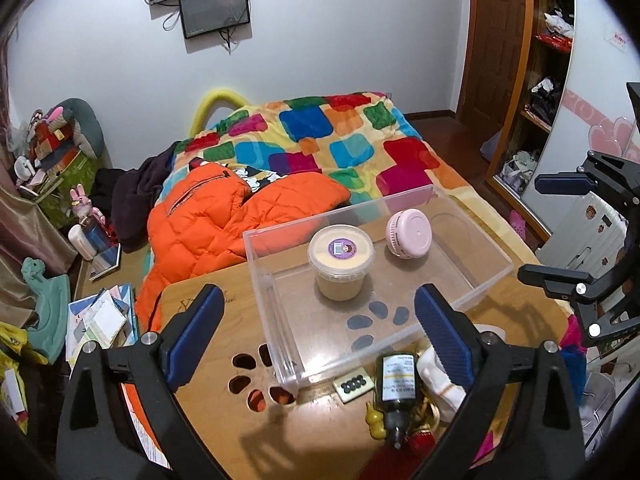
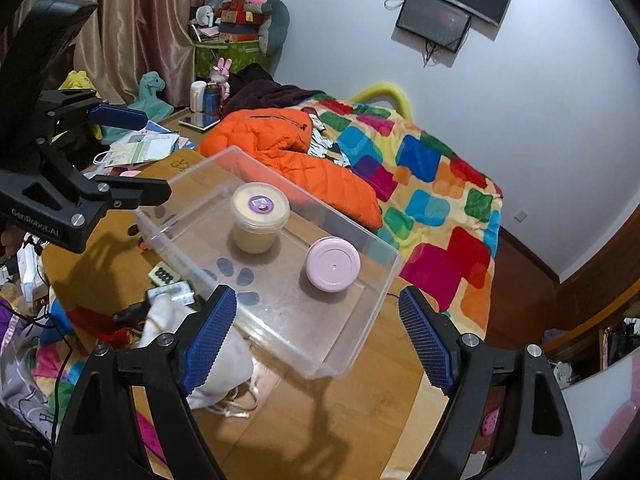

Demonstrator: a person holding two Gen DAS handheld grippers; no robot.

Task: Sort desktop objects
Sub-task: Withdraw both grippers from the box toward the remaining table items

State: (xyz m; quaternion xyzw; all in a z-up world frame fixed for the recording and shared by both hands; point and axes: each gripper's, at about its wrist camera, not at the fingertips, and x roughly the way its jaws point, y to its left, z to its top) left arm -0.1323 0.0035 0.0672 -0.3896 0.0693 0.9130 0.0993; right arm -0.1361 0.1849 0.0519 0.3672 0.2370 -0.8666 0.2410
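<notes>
Clear plastic bin [image 1: 472,280] on wooden table [image 1: 224,432] holds lidded tub [image 1: 340,260] and pink jar [image 1: 408,232]; dark bottle [image 1: 394,392] (label unreadable) outside, half-hidden. Left gripper [image 1: 316,332] and right gripper [image 2: 316,340] spread, empty.

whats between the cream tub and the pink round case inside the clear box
Nothing: between the cream tub and the pink round case there is only bare floor of the clear box, clearest in the right wrist view.

Right gripper [image 2: 316,336] hovering, jaws spread, over clear bin [image 2: 360,320] on surface [image 2: 340,412]; cream tub [image 2: 259,216], pink jar [image 2: 332,265] sitting inside
</notes>
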